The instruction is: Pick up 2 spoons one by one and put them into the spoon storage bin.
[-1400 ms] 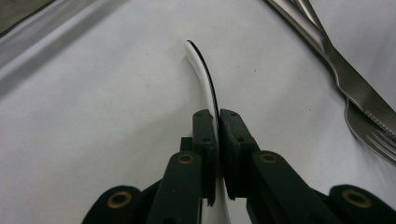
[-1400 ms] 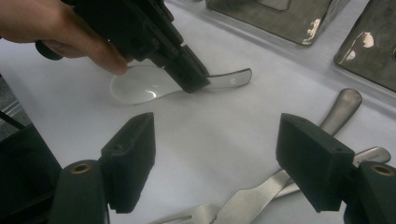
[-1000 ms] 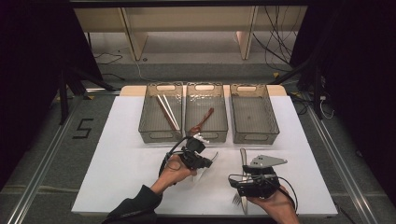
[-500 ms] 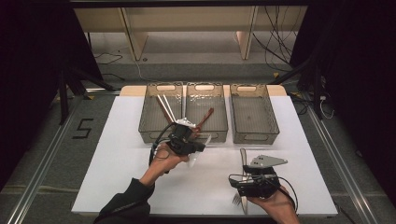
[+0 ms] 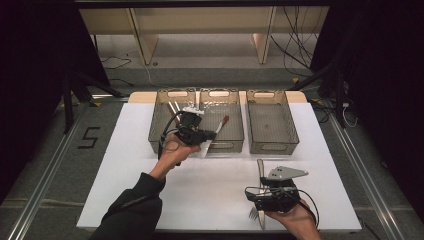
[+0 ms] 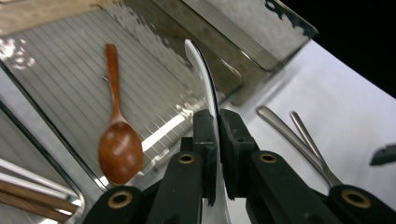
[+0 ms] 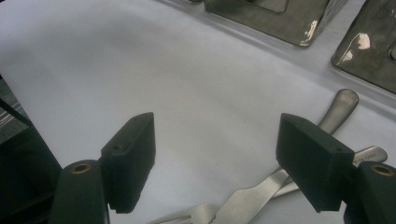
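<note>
Left hand-held gripper (image 5: 206, 134) hangs over the front edge of the middle bin (image 5: 235, 146), its jaws clamped tight on a thin white utensil (image 6: 204, 74); in the left gripper view that white piece runs up between the two black pads, curved and seen edge-on, so whether it is a spoon or a knife cannot be told. Below it, inside the middle bin, lies a wooden spoon (image 6: 119, 142) with its bowl toward the camera and its handle pointing away. The left bin (image 5: 156, 131) holds chopsticks (image 5: 174, 108), seen in the high view as pale sticks lying aslant. The right bin (image 5: 272, 145) stands just beside the middle one on the white counter (image 5: 125, 185). Right hand-held gripper (image 7: 219, 163) sits low near the front right of the counter, its jaws spread wide with nothing between the pads. Under and just beyond it lie a metal fork (image 7: 247, 198) and the handles of other metal cutlery (image 7: 341, 105), flat on the counter, crossing one another. In the left gripper view two more slim metal handles (image 6: 289, 135) lie on the counter beside the middle bin's corner.
</note>
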The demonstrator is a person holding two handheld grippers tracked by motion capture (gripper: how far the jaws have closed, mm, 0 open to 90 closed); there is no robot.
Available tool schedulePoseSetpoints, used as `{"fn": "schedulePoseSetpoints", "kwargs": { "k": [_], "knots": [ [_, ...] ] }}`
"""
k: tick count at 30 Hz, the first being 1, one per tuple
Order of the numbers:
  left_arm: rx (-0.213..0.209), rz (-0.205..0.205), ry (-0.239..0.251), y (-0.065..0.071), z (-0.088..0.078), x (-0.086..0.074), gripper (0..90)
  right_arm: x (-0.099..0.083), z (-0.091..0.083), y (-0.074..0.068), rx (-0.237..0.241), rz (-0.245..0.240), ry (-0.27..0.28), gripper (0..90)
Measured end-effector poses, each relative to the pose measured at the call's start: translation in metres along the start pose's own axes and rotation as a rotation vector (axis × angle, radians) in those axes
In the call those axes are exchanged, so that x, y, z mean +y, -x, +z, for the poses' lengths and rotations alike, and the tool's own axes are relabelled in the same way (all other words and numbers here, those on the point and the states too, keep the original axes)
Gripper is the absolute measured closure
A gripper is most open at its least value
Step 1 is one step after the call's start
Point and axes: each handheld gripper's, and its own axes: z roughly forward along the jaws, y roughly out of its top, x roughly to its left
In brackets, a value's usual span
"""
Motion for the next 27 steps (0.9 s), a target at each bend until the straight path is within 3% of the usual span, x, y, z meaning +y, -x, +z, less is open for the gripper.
{"fn": "schedulePoseSetpoints", "kwargs": {
  "k": [9, 19, 27],
  "knots": [
    [0.042, -0.021, 0.033, -0.015, 0.005, 0.020, 85.1, 0.000, 0.000, 0.001, -0.001, 0.002, 0.001, 29.3],
    [0.083, 0.019, 0.042, -0.022, 0.017, 0.036, 85.0, 0.000, 0.000, 0.001, 0.006, 0.000, -0.001, 29.3],
    [0.107, 0.015, 0.059, -0.032, 0.028, 0.039, 84.9, -0.001, 0.000, 0.002, 0.008, 0.002, -0.002, 29.3]
  ]
}}
